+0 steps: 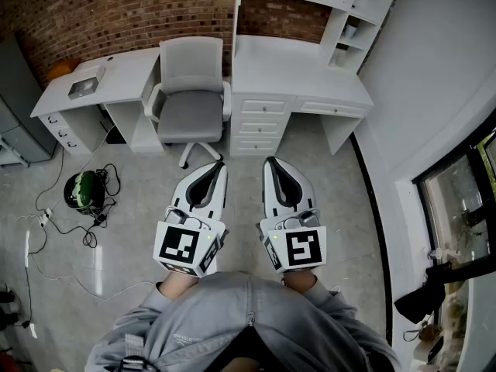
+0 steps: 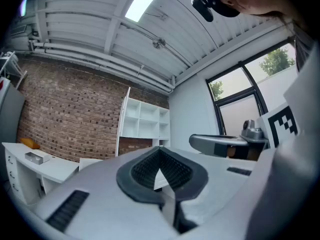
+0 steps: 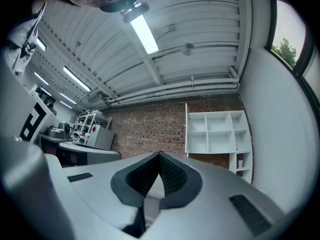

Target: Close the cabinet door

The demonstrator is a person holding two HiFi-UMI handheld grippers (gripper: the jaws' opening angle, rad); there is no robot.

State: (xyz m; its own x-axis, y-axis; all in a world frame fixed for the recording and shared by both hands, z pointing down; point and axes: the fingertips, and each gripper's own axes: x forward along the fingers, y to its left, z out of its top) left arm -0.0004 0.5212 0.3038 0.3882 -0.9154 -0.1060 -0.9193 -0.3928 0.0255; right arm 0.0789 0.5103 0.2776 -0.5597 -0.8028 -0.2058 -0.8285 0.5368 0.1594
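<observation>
Left gripper (image 1: 218, 165) and right gripper (image 1: 270, 162), held side by side over the floor, each with its jaws pressed together, nothing between them and touching nothing. White cabinet (image 1: 341, 10) of open shelves above the desk (image 1: 298, 72), ahead of both grippers and well apart from them; a thin white panel (image 1: 237, 22), apparently its door, stands out edge-on from its left side
</observation>
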